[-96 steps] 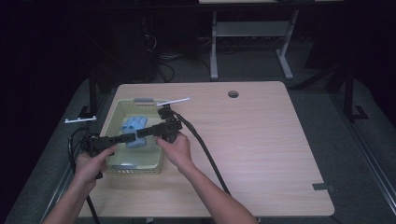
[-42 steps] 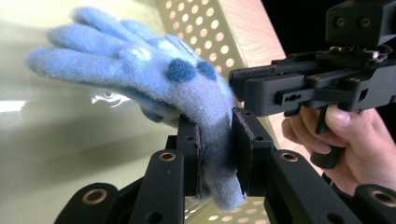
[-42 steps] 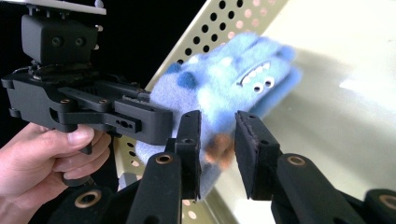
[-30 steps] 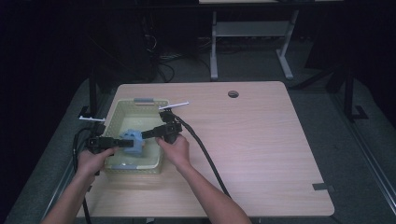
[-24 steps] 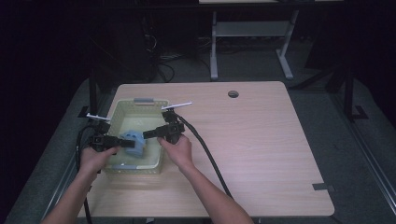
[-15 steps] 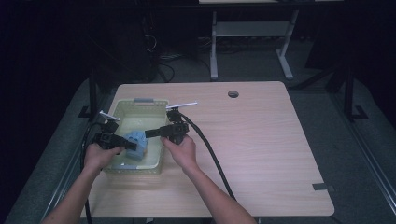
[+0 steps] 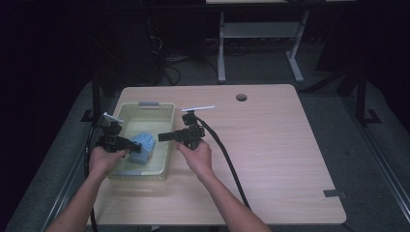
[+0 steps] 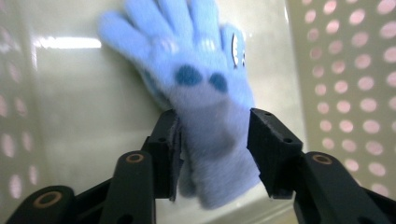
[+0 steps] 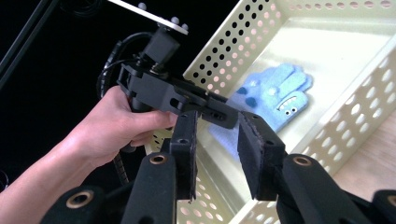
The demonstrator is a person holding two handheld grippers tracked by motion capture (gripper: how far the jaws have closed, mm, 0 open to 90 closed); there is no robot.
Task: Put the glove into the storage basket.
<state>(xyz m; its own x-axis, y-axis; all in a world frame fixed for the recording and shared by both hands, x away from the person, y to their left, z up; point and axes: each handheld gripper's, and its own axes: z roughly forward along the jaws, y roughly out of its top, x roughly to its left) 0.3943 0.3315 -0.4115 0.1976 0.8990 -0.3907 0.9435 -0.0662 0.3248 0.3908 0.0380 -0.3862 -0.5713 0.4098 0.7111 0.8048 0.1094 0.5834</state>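
Observation:
A light blue glove (image 7: 143, 145) with dark spots lies in the pale yellow perforated basket (image 7: 167, 155) at the table's left. My left gripper (image 7: 137, 148) reaches in from the basket's left side. Its jaws are shut on the glove's (image 8: 201, 84) cuff, one on each side, left gripper (image 8: 212, 154). My right gripper (image 7: 162, 137) hovers at the basket's right rim, pointing left; right gripper (image 9: 217, 149) is open with nothing between its jaws. Beyond it lie the glove (image 9: 275, 100), the left gripper (image 9: 219, 114) and the hand holding it.
The basket (image 9: 355, 121) has a grey handle (image 7: 149, 103) at its far rim. The wooden table (image 7: 270, 159) stretches to the right, with a round cable hole (image 7: 241, 97) near its back edge. Black cables trail from both grippers. A dark floor and a metal stand lie behind.
The right gripper has let go of the glove and drawn back to the basket's right rim. The left gripper keeps the glove and has lowered it into the basket.

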